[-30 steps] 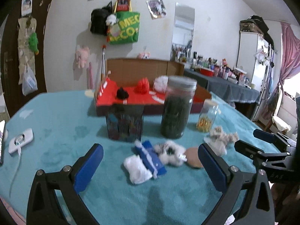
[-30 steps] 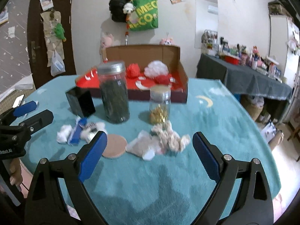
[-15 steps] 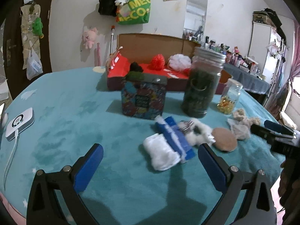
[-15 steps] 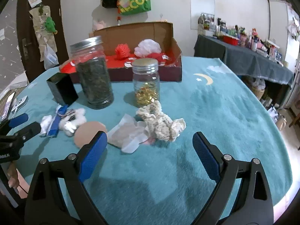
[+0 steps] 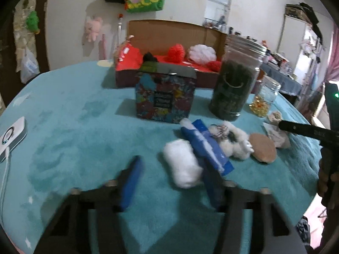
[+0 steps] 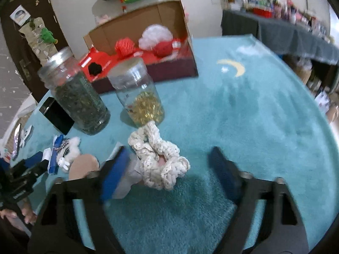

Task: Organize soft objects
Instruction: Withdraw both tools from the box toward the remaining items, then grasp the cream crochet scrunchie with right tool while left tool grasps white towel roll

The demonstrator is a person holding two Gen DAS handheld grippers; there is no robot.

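My left gripper (image 5: 171, 182) is open, its blue pads on either side of a white fluffy roll (image 5: 183, 166) lying on the teal tablecloth. Beside the roll lie a blue and white cloth (image 5: 206, 146), a white plush toy (image 5: 235, 140) and a round tan pad (image 5: 262, 148). My right gripper (image 6: 167, 173) is open around a cream crocheted piece (image 6: 159, 154), with a pale cloth (image 6: 131, 175) by its left pad. An open cardboard box (image 6: 148, 48) with a red lining holds red and white pompoms.
A patterned tin (image 5: 165, 94), a large jar of dark green leaves (image 5: 235, 80) and a small jar of golden capsules (image 6: 142, 97) stand between the soft things and the box. A white device (image 5: 10, 132) lies at the table's left edge.
Both grippers have moved forward and down to the table. The left jaws have narrowed around the white roll. The right jaws now flank the crocheted piece.
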